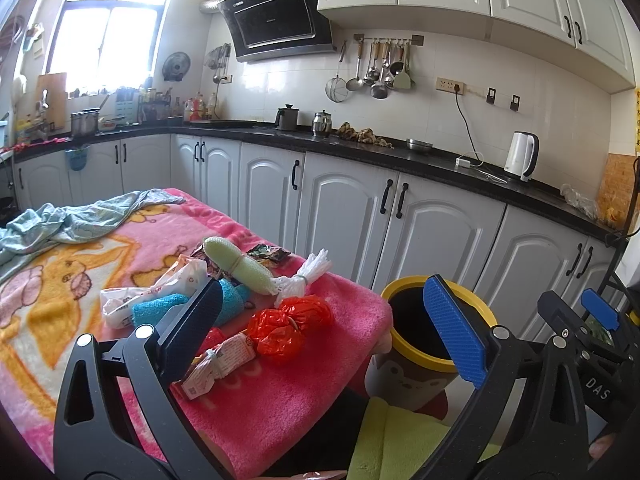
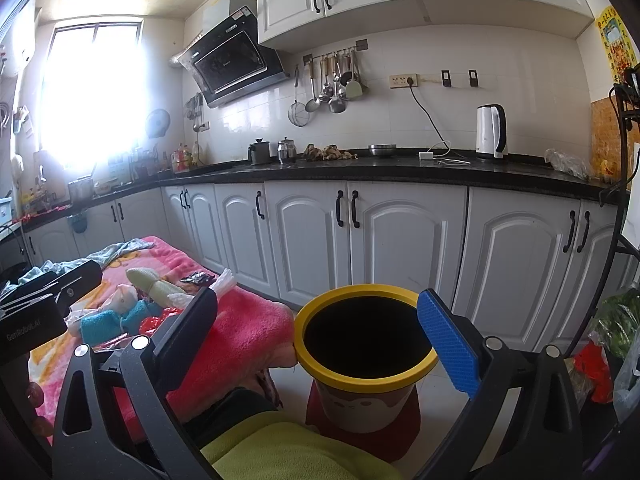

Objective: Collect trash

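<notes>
Several pieces of trash lie on the pink blanket (image 1: 280, 400): a red plastic bag (image 1: 290, 322), a white tied bag (image 1: 304, 278), a pale green foam roll (image 1: 240, 266), a teal foam piece (image 1: 160, 308), a white printed bag (image 1: 160, 288), a paper packet (image 1: 218, 366) and a dark wrapper (image 1: 266, 254). A yellow-rimmed bin (image 2: 366, 344) stands on the floor beside the blanket's corner. My left gripper (image 1: 324, 320) hangs open above the pile's right edge, holding nothing. My right gripper (image 2: 320, 320) is open over the bin's mouth, empty. The bin (image 1: 424, 344) also shows in the left wrist view.
White cabinets (image 2: 380, 232) under a black counter (image 2: 360, 168) run behind the bin. A white kettle (image 2: 491, 132) stands on the counter. A crumpled blue-green cloth (image 1: 72, 220) lies at the blanket's far end. A red stool (image 2: 404, 428) carries the bin. Bags of greens (image 2: 616, 320) hang right.
</notes>
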